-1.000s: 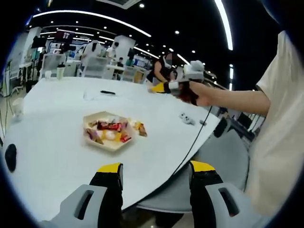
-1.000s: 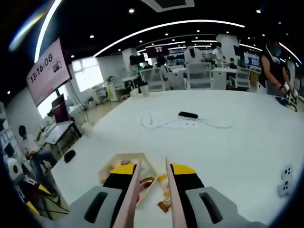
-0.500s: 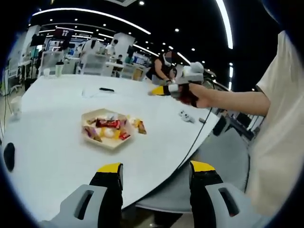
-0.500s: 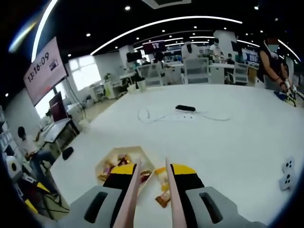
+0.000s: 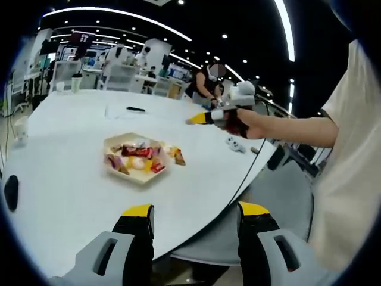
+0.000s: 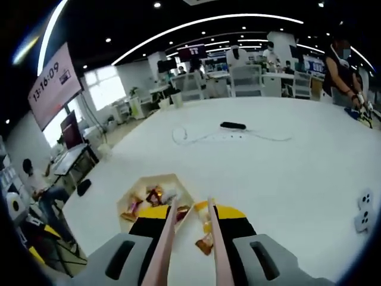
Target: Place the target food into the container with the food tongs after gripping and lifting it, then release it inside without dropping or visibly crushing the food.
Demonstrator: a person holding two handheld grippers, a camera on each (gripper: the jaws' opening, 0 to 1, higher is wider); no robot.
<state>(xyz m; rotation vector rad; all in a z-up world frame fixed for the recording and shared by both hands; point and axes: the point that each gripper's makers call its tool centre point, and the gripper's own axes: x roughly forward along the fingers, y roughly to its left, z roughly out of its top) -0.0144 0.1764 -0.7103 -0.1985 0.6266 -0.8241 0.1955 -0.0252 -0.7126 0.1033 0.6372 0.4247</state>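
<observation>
I see one tray [image 5: 134, 174] of snacks on the white table [image 5: 65, 190].
My left gripper [image 5: 193, 221] gapes empty; my right gripper [image 6: 189, 215] grips pink tongs [image 6: 165, 250] pointing at two loose snacks [image 6: 206, 235].

White table [image 6: 286, 173], black cable [image 6: 238, 138], wall clock screen [image 6: 55, 84], perhaps a white adapter [image 6: 364, 212]

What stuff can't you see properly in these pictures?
- Snacks in the hexagonal tray: too small to name; in the right gripper view, the tongs cover part.
- Tong tips: hidden behind the right gripper in the left gripper view.
- White gadget: small, near the right gripper view's edge.
</observation>
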